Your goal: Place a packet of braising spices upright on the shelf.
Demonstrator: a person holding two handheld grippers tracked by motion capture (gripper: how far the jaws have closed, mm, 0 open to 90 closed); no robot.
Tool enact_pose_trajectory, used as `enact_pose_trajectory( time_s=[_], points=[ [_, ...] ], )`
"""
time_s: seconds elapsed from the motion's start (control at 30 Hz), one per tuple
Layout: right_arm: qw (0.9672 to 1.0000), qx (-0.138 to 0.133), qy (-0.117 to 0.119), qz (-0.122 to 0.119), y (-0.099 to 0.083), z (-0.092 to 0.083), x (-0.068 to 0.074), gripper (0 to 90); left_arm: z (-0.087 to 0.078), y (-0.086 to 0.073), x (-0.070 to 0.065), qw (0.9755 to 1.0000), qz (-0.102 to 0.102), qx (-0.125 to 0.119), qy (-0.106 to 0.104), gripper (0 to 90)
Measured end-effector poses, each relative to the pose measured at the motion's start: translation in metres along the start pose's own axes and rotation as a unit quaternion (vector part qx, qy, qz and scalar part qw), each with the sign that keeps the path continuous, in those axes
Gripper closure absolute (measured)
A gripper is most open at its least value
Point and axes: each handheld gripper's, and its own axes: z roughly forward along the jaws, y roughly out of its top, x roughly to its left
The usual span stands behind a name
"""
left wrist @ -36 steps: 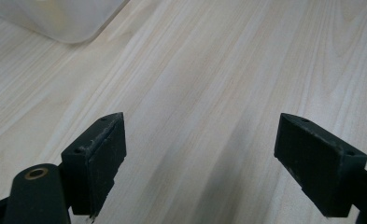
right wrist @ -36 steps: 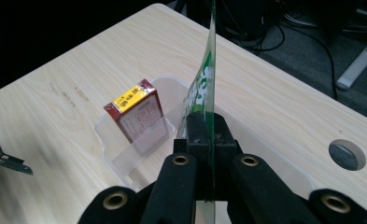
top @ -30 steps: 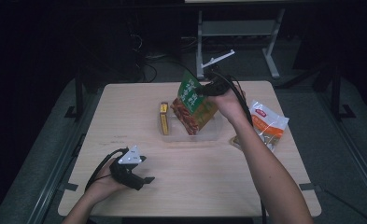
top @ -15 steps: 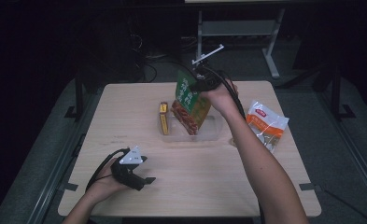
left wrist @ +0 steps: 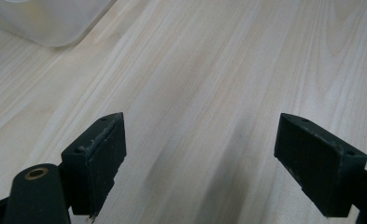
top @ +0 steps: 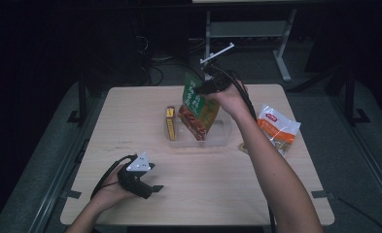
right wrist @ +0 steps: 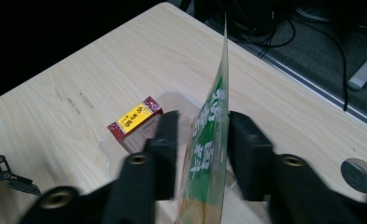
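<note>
In clear tub [top: 225, 133], green packet [top: 198, 104] upright, long axis vertical; right gripper [right wrist: 197, 140] jaws just opened, flanking it.

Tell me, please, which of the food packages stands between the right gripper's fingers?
The green snack bag, standing upright in the clear plastic container. The red-and-yellow box sits at the container's left end, and the orange-and-white bag lies on the table to its right.

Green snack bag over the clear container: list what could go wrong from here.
1. The right tongs have just been opening; the green snack bag stands tilted between them and may topple out of the clear container.
2. It could knock the yellow-and-red box standing at the container's end.
</note>
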Motion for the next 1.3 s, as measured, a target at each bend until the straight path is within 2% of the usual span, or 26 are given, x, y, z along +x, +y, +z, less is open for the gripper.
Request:
enact_pose_trajectory(
  time_s=[0.13,0.3,0.4,0.67,0.73,0.93,1.03,1.07,1.3],
  points=[
    [0.9997,-0.005,-0.021,-0.009,-0.004,-0.007,-0.002,45.4,0.001,0.000,-0.002,1.0000,-0.004,-0.003,-0.001,16.3],
    [0.9993,-0.027,-0.022,-0.014,-0.013,-0.021,-0.005,31.1,0.000,-0.001,-0.001,1.0000,-0.003,-0.002,0.000,16.3],
    [0.9987,-0.041,-0.021,-0.023,-0.020,-0.030,-0.005,27.3,0.000,-0.001,0.000,1.0000,-0.004,-0.001,-0.001,16.0],
    [0.9968,-0.068,-0.007,-0.041,-0.047,-0.054,-0.005,21.6,-0.002,0.000,0.000,0.9999,-0.010,0.000,0.002,13.4],
    [0.9967,-0.069,-0.005,-0.042,-0.054,-0.059,-0.003,20.6,-0.002,-0.001,0.000,0.9999,-0.016,-0.006,0.002,12.9],
    [0.9957,-0.079,-0.001,-0.049,-0.075,-0.073,0.000,18.7,-0.004,-0.001,0.002,0.9998,-0.017,0.001,0.003,12.7],
    [0.9954,-0.083,0.000,-0.048,-0.085,-0.076,0.000,18.5,-0.003,-0.001,0.002,0.9998,-0.022,-0.002,0.003,12.7],
    [0.9955,-0.084,0.000,-0.044,-0.096,-0.078,-0.001,18.5,-0.003,-0.001,0.001,0.9998,-0.022,-0.002,0.004,12.7],
    [0.9951,-0.085,-0.002,-0.050,-0.131,-0.078,-0.007,19.7,-0.003,0.000,0.001,0.9998,-0.016,0.003,0.004,12.7]
  ],
)
